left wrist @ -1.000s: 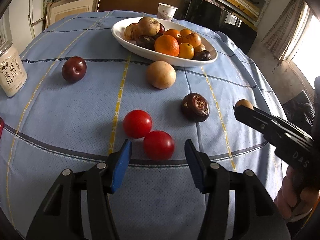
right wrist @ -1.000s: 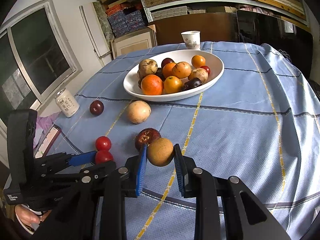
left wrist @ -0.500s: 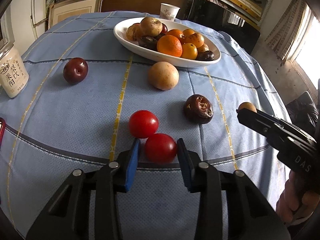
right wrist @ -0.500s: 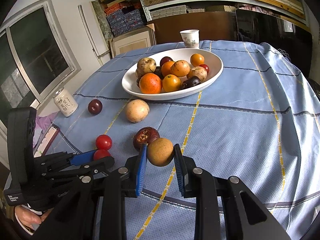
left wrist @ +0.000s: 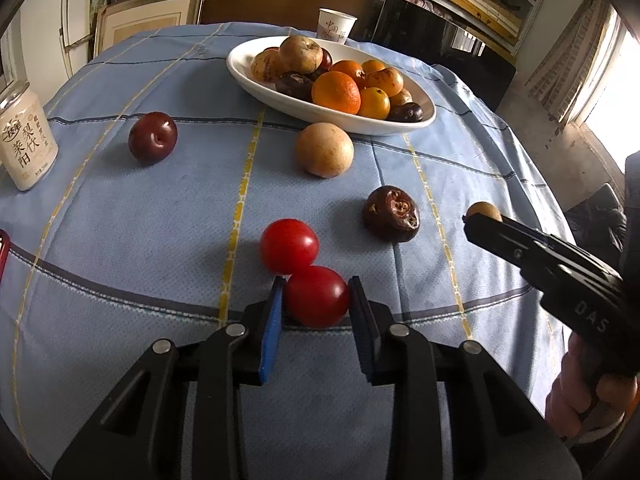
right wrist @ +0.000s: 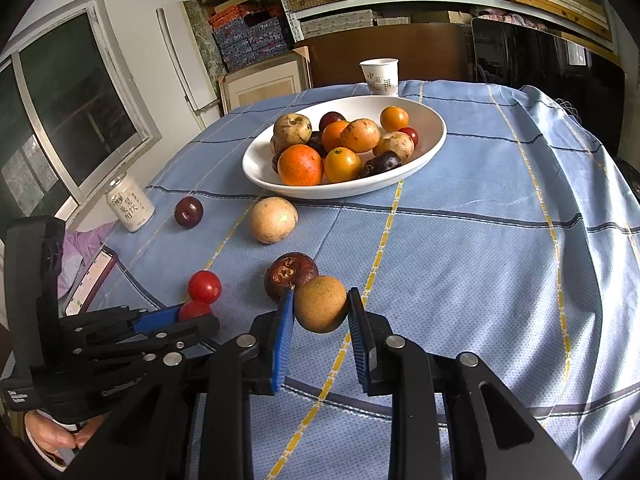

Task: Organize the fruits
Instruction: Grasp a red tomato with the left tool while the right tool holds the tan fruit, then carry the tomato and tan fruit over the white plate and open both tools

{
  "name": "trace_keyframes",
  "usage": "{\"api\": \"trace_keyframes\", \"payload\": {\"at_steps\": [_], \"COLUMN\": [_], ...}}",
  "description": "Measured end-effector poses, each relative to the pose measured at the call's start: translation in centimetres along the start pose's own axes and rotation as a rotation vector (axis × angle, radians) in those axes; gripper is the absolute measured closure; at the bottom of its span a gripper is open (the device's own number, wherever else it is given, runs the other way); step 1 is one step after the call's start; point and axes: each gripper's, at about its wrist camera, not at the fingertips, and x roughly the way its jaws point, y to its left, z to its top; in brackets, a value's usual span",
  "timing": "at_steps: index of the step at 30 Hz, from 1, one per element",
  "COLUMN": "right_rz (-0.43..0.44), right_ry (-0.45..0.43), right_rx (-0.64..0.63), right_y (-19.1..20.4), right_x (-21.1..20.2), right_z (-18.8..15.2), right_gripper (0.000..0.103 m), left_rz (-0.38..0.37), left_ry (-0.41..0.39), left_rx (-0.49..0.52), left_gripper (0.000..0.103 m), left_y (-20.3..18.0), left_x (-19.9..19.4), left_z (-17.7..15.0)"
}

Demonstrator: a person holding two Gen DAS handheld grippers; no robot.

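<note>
My left gripper point(left wrist: 316, 300) is shut on the nearer of two red tomatoes point(left wrist: 317, 295), which rests on the blue tablecloth; the second tomato point(left wrist: 289, 245) touches it just beyond. My right gripper point(right wrist: 321, 309) is shut on a small round brown fruit point(right wrist: 321, 303), seen held at the right in the left wrist view point(left wrist: 483, 212). A dark wrinkled fruit point(right wrist: 290, 274) lies just left of it. Further off lie a tan round fruit point(left wrist: 324, 149) and a dark red plum point(left wrist: 153, 136). The white oval bowl point(right wrist: 428, 152) at the back holds several oranges and other fruits.
A white can point(left wrist: 25, 140) with printed characters stands at the left edge. A paper cup point(right wrist: 380, 75) sits behind the bowl. A phone point(right wrist: 93, 280) lies at the table's left rim. Shelves, boxes and a framed picture stand behind. A hand point(left wrist: 580, 392) holds the right gripper.
My left gripper's jaws have come together from wide apart onto the nearer red tomato. The right gripper has kept still with the brown fruit in it.
</note>
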Motion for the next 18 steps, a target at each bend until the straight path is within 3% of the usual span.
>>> {"api": "trace_keyframes", "payload": {"at_steps": [10, 13, 18], "right_rz": [0.005, 0.016, 0.006], "right_ry": [-0.012, -0.027, -0.128], "right_rx": [-0.039, -0.068, -0.045], "right_y": [0.6, 1.0, -0.3], "right_x": [0.4, 0.1, 0.3], "right_z": [0.1, 1.2, 6.3], "right_gripper": [0.076, 0.076, 0.076], "left_rz": [-0.066, -0.091, -0.039], "left_ry": [-0.051, -0.069, -0.165], "left_rx": [0.037, 0.071, 0.142], "left_gripper": [0.072, 0.072, 0.072], "left_y": [2.1, 2.5, 1.5], "left_x": [-3.2, -4.1, -4.2], "left_z": [1.0, 3.7, 9.8]}}
